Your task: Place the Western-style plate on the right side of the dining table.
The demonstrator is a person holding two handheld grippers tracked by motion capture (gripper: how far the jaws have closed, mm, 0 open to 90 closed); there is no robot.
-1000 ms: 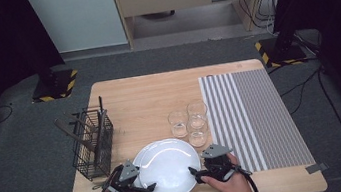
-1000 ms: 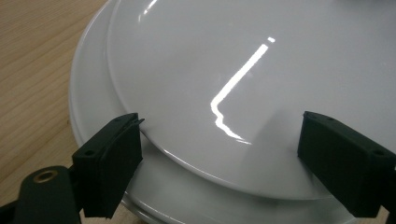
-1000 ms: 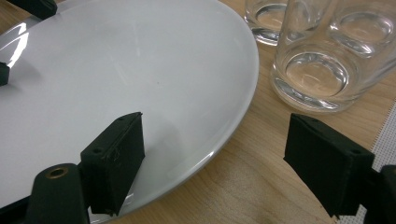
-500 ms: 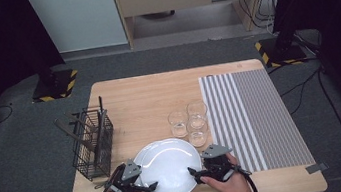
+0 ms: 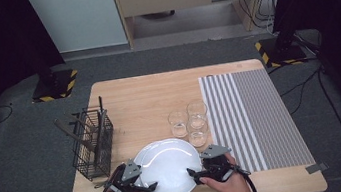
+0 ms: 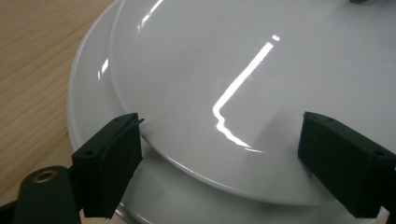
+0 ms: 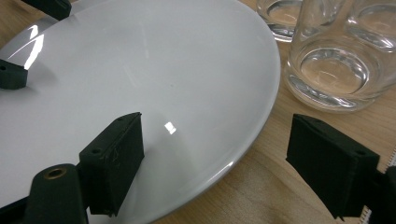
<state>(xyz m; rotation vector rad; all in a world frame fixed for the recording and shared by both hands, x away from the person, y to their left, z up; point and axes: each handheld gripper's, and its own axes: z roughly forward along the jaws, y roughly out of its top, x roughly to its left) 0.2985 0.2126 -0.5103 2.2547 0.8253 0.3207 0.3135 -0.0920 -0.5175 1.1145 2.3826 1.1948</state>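
Left tongs (image 6: 219, 154) spread over near-left rim of stacked white plates (image 5: 168, 164); right tongs (image 7: 233, 154) spread astride right rim.

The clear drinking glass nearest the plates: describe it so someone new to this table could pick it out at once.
On the light wooden table, find the grey-striped mat on the right; three clear glass tumblers cluster just off its left edge. The one you want is the closest of the three to the person, beside the rim of the stacked white plates. The other two stand farther back.
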